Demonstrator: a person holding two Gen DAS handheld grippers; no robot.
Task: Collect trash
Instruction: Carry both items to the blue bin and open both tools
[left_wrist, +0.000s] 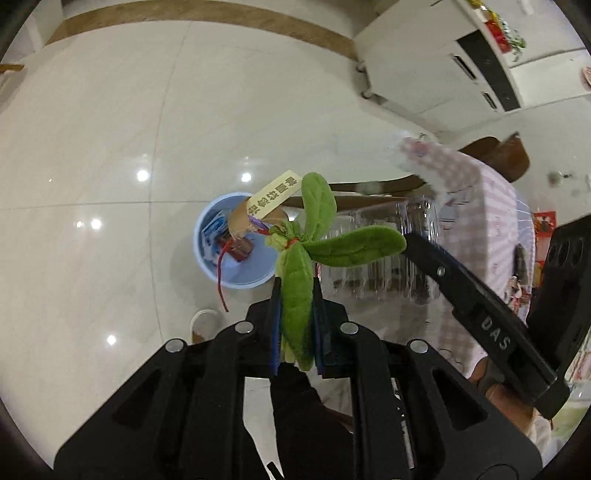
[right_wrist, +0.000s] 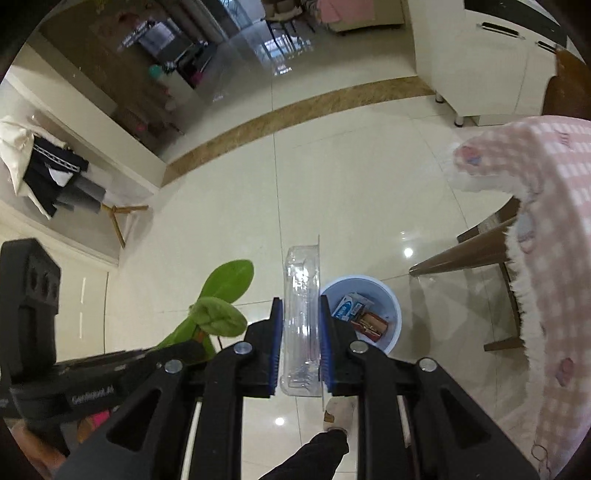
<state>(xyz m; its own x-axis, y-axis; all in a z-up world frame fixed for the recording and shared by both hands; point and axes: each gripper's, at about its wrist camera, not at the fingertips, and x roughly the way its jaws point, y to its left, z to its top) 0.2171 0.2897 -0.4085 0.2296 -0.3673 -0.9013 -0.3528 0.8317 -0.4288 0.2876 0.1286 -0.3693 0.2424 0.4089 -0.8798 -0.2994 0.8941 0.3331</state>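
Observation:
My left gripper (left_wrist: 296, 291) is shut on a green plush leaf ornament (left_wrist: 299, 273) with a yellow tag (left_wrist: 273, 197) and a red string (left_wrist: 220, 273), held above the floor near a light blue bin (left_wrist: 207, 258). The bin holds small boxes and also shows in the right wrist view (right_wrist: 391, 299). My right gripper (right_wrist: 302, 308) is shut on a clear plastic clamshell container (right_wrist: 301, 314), just left of the bin. The leaf ornament shows in the right wrist view (right_wrist: 221, 314), and the container in the left wrist view (left_wrist: 380, 251).
A table with a pink checked cloth (right_wrist: 546, 240) stands at the right, with wooden chair legs (right_wrist: 465, 251) under it. White cabinets (left_wrist: 443, 62) stand at the back. The person's slippered foot (right_wrist: 338, 411) is below the grippers. The floor is glossy tile.

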